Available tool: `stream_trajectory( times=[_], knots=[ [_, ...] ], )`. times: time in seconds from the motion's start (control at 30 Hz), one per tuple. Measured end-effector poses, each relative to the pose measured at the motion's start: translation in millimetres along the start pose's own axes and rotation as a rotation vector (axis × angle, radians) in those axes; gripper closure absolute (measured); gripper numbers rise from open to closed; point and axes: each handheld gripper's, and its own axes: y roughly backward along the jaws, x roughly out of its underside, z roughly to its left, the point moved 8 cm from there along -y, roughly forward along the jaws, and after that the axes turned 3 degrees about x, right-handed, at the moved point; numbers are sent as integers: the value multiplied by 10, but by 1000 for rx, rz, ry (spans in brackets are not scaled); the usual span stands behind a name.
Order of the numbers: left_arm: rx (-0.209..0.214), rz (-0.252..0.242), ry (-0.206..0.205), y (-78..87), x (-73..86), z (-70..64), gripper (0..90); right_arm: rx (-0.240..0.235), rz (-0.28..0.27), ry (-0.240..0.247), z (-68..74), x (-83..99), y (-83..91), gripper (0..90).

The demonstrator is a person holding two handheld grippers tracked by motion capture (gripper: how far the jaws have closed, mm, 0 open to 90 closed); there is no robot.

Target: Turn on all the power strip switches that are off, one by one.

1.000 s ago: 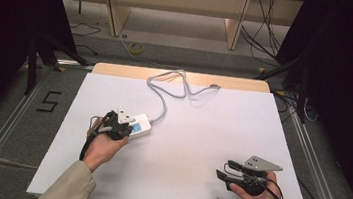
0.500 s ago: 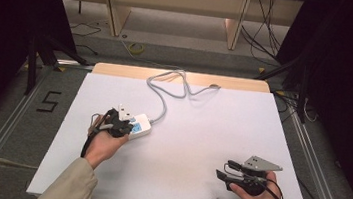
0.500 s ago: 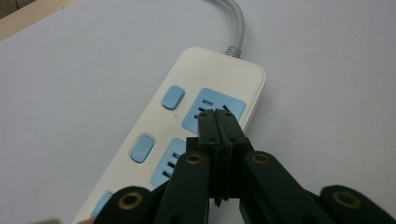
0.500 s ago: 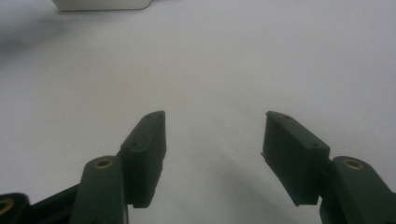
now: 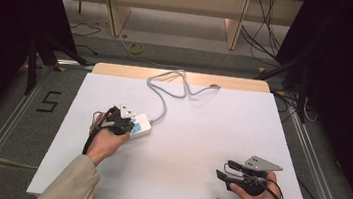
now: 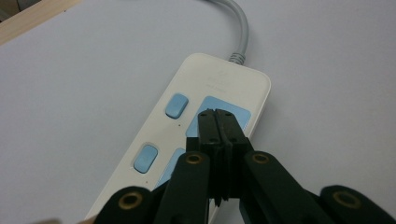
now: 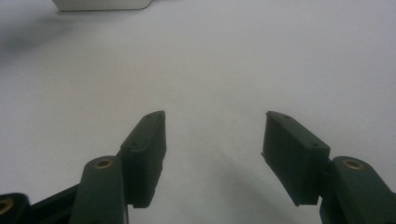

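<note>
1. Pressing my left fingers (image 6: 217, 114) together, I hold them closed with nothing between them, tips down over the pale blue socket panel of the power strip (image 6: 187, 140).
2. In the left gripper view the strip's two blue buttons (image 6: 176, 105) sit at about ten o'clock from my tips, and its grey cord (image 6: 240, 32) leaves the far end toward twelve o'clock.
3. In the high view the power strip (image 5: 140, 125) lies on the white bench (image 5: 201, 132), left of centre, with my left gripper (image 5: 121, 118) over its near end.
4. I cannot tell whether the closed tips touch the panel or sit just above it.
5. From the strip, the cord (image 5: 165, 95) runs toward one o'clock and curls in loops near the far edge of the bench.
6. My right gripper (image 5: 228, 176) is well apart from the strip, near the bench's front edge at about four o'clock from it, pointing toward nine o'clock.
7. My right fingers (image 7: 144, 154) stand wide open and hold nothing; bare bench shows between them in the right gripper view.
8. In that same view a corner of the power strip (image 7: 100, 4) shows far off at eleven o'clock.
</note>
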Motion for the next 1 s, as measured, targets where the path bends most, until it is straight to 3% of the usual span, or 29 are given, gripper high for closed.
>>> stream_trajectory(
  times=[1.0],
  knots=[
    [-14, 23, 18, -126, -119, 131, 898, -2, -2, -1, 2, -2, 3, 403]
  ],
)
